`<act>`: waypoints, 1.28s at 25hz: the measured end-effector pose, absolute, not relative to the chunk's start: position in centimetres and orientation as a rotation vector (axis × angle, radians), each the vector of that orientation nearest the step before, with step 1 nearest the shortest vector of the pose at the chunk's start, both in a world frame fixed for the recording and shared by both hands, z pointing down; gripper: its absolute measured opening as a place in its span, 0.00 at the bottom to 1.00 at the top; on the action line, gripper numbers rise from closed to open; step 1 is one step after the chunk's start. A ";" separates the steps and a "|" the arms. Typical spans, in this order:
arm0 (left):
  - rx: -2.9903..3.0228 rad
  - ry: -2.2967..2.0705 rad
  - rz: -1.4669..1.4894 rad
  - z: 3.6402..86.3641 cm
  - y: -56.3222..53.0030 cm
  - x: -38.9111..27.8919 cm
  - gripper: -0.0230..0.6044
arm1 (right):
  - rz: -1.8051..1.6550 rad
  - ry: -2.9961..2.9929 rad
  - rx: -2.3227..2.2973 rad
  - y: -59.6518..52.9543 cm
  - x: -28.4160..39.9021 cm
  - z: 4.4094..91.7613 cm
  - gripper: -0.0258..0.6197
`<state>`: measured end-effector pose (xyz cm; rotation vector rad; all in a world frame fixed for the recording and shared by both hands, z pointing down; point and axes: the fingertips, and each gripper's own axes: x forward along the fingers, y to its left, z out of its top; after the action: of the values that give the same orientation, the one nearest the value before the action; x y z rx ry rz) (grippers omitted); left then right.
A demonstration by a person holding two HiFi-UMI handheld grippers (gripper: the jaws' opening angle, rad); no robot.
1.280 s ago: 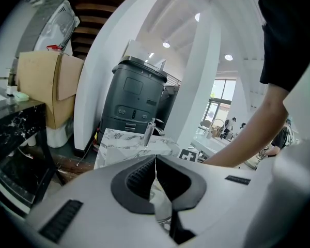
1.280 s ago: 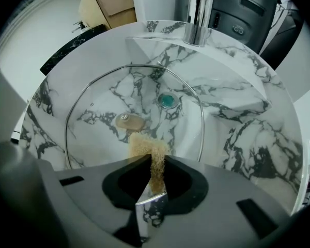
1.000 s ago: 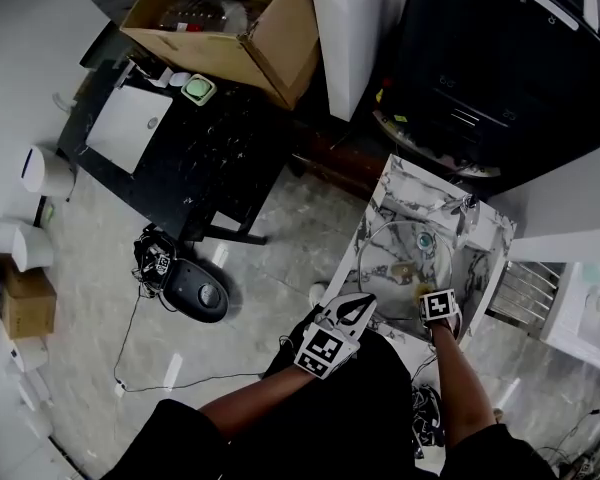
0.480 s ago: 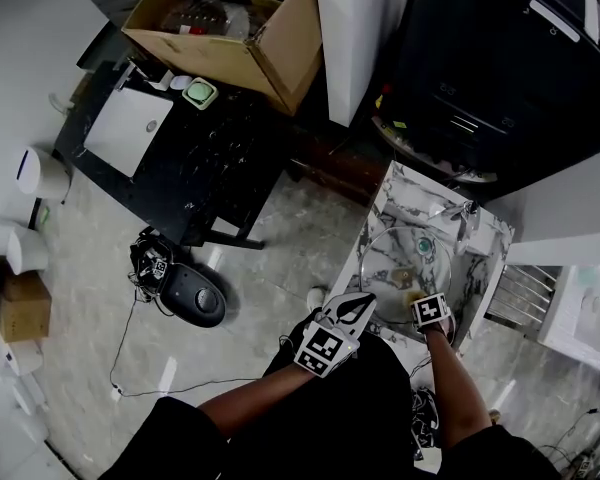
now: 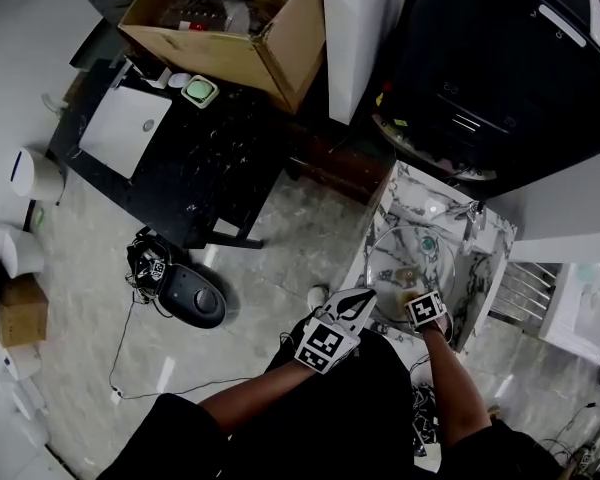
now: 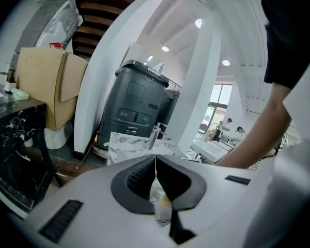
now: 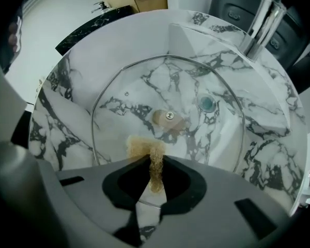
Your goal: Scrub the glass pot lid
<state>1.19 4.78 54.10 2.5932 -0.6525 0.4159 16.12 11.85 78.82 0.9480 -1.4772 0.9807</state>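
Note:
The round glass pot lid (image 5: 410, 258) lies tilted in a small marble-patterned sink (image 5: 400, 190). In the right gripper view, the lid (image 7: 144, 99) shows its metal rim and a brownish knob (image 7: 168, 118) at the centre. My left gripper (image 5: 363, 298) is at the lid's near-left rim; its jaws (image 6: 156, 161) are shut on the thin glass edge (image 6: 160, 200). My right gripper (image 5: 417, 294) is shut on a tan scrub pad (image 7: 154, 161), which presses on the lid's near edge.
A drain (image 7: 206, 103) and a chrome faucet (image 7: 261, 22) are at the sink's far side. A dark grey bin (image 5: 500, 68) stands behind the sink, with a metal rack (image 5: 525, 293) on its right. To the left are a black table (image 5: 190, 158), a cardboard box (image 5: 230, 28) and a black floor device (image 5: 195, 293).
My right gripper has slid a little to the left along the lid's near edge with the pad. The left gripper keeps its hold in the same place.

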 end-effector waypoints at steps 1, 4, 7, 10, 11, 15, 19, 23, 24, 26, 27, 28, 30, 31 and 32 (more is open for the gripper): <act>2.595 -0.649 0.413 54.0 4.7 1.1 0.06 | 0.961 -1.462 0.941 11.8 16.2 78.7 0.13; 2.598 -0.641 0.406 53.9 4.3 0.5 0.06 | 0.979 -1.450 0.927 11.8 15.3 78.9 0.14; 2.599 -0.646 0.403 54.0 3.7 -0.2 0.06 | 1.014 -1.497 0.914 11.1 13.4 79.1 0.13; 2.602 -0.655 0.402 54.0 2.9 -0.8 0.06 | 1.119 -1.533 0.879 11.3 10.9 79.1 0.13; 2.602 -0.655 0.401 54.0 2.7 -0.9 0.06 | 1.138 -1.520 0.870 11.5 10.6 79.0 0.14; 2.604 -0.641 0.397 54.0 1.9 -1.3 0.06 | 1.107 -1.416 0.859 11.7 11.7 79.0 0.13; 2.606 -0.620 0.391 54.2 1.3 -1.3 0.06 | 1.124 -1.426 0.844 11.2 10.7 79.0 0.13; 2.609 -0.609 0.389 54.1 0.4 -1.4 0.06 | 1.130 -1.523 0.834 9.4 8.4 78.9 0.13; 2.610 -0.606 0.392 54.2 0.2 -1.6 0.06 | 1.129 -1.513 0.831 9.3 8.3 78.9 0.13; 2.612 -0.598 0.400 54.4 -0.1 -1.7 0.06 | 1.125 -1.476 0.823 9.3 8.4 78.9 0.13; 2.613 -0.594 0.404 54.5 -0.3 -1.8 0.06 | 1.124 -1.466 0.819 9.2 8.3 79.0 0.13; 2.613 -0.590 0.405 54.6 -0.4 -1.8 0.06 | 1.123 -1.455 0.815 9.1 8.4 79.0 0.13; 2.612 -0.584 0.398 54.6 -0.6 -1.9 0.06 | 1.107 -1.421 0.810 8.9 8.9 79.0 0.13; 2.610 -0.583 0.393 54.6 -0.8 -1.9 0.06 | 1.090 -1.400 0.812 8.7 9.3 78.9 0.14; 2.608 -0.583 0.390 54.6 -1.0 -1.9 0.06 | 1.079 -1.389 0.814 8.4 9.6 78.9 0.14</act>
<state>-1.94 -0.99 54.58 2.6079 -0.5833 0.3903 9.61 8.39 78.91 0.8142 -1.3892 1.0787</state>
